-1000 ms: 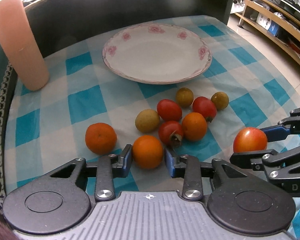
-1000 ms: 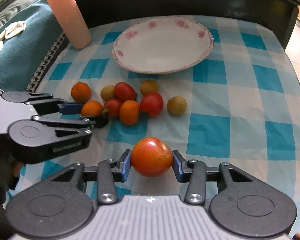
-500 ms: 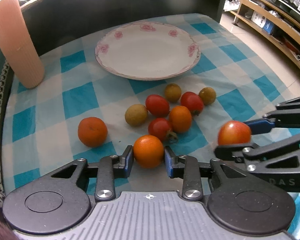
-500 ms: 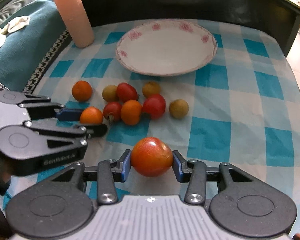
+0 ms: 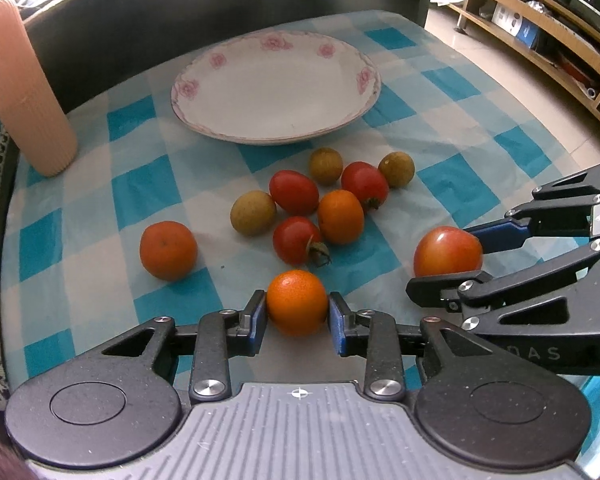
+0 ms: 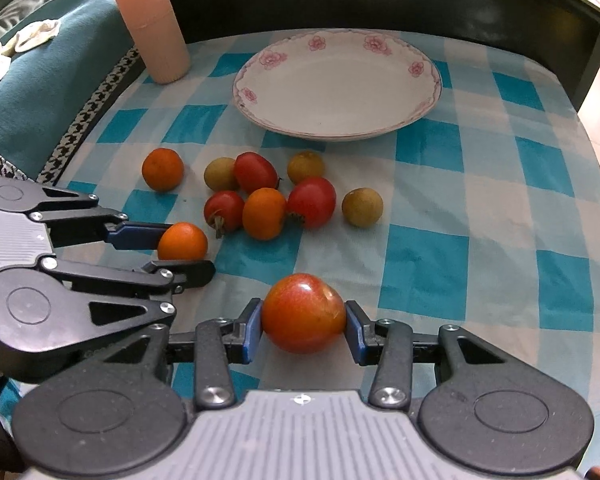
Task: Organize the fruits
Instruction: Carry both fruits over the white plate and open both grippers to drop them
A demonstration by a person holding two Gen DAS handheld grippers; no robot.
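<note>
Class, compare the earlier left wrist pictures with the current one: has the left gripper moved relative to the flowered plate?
Yes. The left gripper, shut on an orange, has drawn back from the plate and risen.

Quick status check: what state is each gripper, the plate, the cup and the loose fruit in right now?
Left gripper: shut on orange.
Right gripper: shut on tomato.
Plate: empty, on the cloth.
Cup: upright, left of the plate.
Loose fruit: eight pieces on the cloth, none on the plate.
</note>
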